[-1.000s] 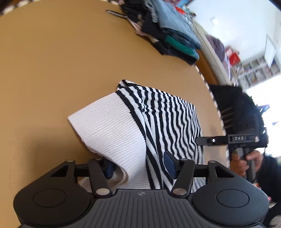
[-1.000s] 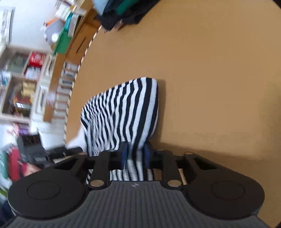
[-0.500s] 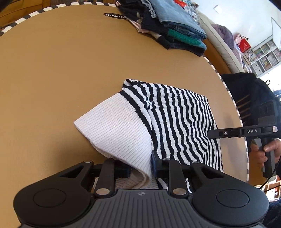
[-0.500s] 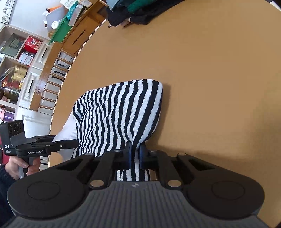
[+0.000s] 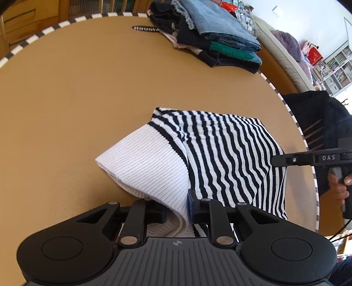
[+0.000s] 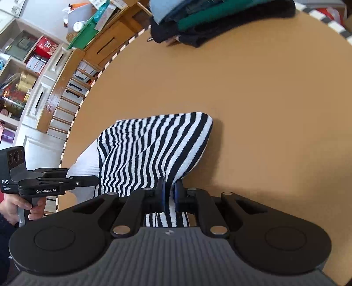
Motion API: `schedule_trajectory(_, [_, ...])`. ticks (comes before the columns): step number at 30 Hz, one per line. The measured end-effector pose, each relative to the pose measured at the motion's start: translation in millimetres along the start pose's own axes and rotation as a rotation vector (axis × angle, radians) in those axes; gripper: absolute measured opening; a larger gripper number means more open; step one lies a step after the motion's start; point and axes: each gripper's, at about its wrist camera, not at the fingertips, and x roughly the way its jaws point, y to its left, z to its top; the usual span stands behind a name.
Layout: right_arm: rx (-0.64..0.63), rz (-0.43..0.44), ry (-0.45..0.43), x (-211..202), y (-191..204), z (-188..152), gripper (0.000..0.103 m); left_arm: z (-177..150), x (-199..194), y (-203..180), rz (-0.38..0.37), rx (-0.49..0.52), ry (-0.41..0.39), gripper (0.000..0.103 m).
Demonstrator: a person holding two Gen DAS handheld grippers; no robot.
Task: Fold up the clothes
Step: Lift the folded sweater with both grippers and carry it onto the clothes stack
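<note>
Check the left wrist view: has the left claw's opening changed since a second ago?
Yes. The left claw was wide then; its fingers now squeeze the white ribbed hem of the striped top and are closing on it above the tan table.

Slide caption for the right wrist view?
Right gripper pinches the striped top on the tan table, clothes pile behind.

Table point(image 5: 66, 99): bare brown top left of and beyond the striped garment point(image 5: 231, 154), passable. Obstacle: stack of folded clothes point(image 5: 215, 39) at the far edge.
</note>
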Motion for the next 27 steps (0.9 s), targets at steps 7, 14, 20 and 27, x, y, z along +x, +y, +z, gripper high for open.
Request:
schedule_trajectory(7, [-0.065,-0.013,-0.031,-28.8,10.1,19.1,0.007,5.1,-22.1,-24.7,0.006,-0.039,-0.055,0.018])
schedule_trajectory(14, [-0.129,-0.005,-0.066,-66.1,10.3,51.6,0.007,29.4,-39.3,-60.2,0.021,-0.061,-0.124,0.017])
schedule_trajectory(20, [-0.203,0.027,-0.136,-115.2,12.4,114.9,0.007,83.2,-72.3,-101.8,0.030,-0.054,-0.230,0.017])
schedule_trajectory(27, [-0.276,0.031,-0.226,-159.6,3.7,223.3,0.007,194.4,-89.1,-151.2,0.066,-0.008,-0.343,0.017])
